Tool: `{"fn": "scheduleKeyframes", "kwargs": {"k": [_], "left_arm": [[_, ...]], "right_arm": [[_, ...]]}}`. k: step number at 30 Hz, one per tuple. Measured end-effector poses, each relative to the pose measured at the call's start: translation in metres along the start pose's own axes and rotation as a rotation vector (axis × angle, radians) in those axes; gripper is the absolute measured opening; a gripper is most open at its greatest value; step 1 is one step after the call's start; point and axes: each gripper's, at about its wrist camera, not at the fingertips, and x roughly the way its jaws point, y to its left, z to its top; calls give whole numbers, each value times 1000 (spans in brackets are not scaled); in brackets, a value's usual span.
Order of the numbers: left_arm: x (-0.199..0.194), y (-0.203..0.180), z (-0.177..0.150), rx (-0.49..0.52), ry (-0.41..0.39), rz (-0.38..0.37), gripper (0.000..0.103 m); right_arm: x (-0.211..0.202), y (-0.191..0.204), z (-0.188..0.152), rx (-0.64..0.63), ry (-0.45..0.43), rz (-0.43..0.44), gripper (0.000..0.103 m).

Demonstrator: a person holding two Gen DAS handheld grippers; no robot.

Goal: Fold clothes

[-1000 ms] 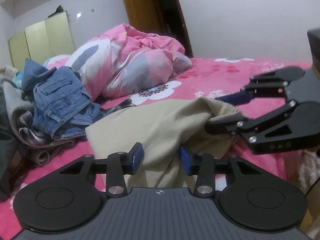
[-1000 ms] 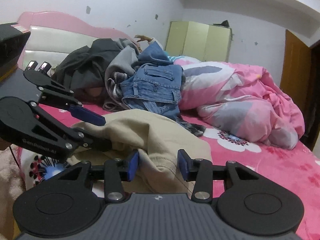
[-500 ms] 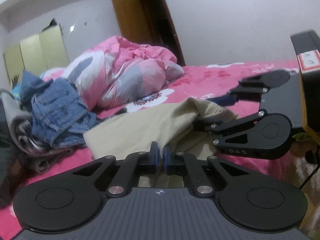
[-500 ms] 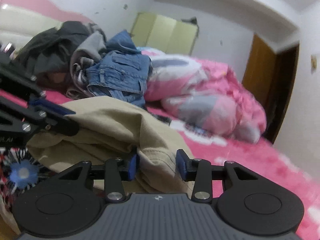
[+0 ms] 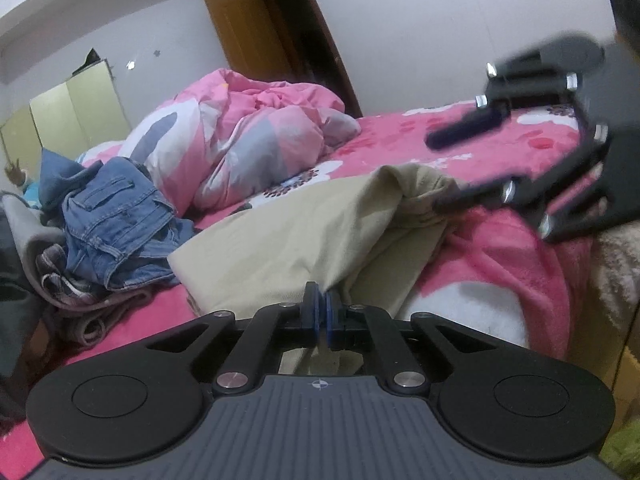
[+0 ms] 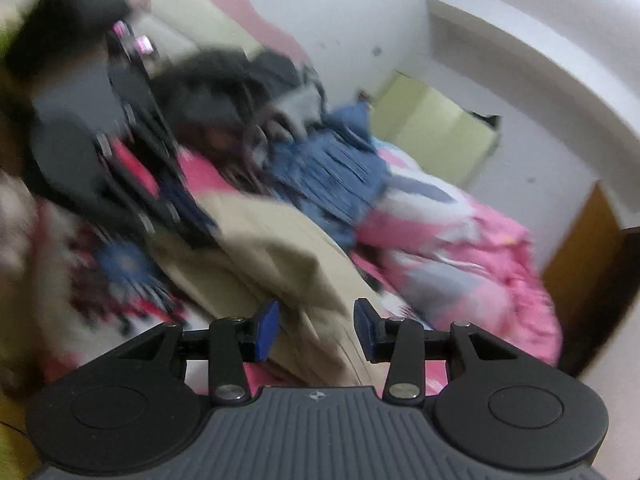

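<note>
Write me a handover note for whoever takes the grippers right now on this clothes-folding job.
Left gripper: shut on the near edge of the beige garment.
Right gripper: jaws apart, beige cloth between the pads; grip not confirmed, view blurred.
The garment lies rumpled at the bed's near edge on the pink sheet. Jeans and other clothes sit piled behind it, beside the pink duvet.
Done: one edge gripped.
Left: secure the right side, spread, fold; then the pile.

My beige garment [image 5: 304, 232] lies on a pink bedsheet [image 5: 400, 140] printed with white flowers. Behind it I see faded blue jeans [image 5: 116, 224] and a pink, white and grey quilt [image 5: 248, 148]. My pads [image 6: 267, 330] are blue on black fingers.
</note>
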Motion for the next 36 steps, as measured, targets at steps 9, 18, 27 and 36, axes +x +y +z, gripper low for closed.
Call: {"fn": "scheduleKeyframes", "kwargs": {"k": [9, 18, 27, 36], "left_arm": [[-3, 0, -2, -19, 28, 0, 3], [-39, 32, 15, -317, -34, -122, 4], [-4, 35, 21, -375, -3, -55, 9], [0, 20, -2, -322, 62, -17, 13]], "right_arm": [[48, 14, -6, -46, 64, 143, 7], [40, 29, -30, -121, 96, 116, 6], [2, 5, -14, 18, 40, 120, 6], [17, -42, 26, 374, -148, 129, 7]]}}
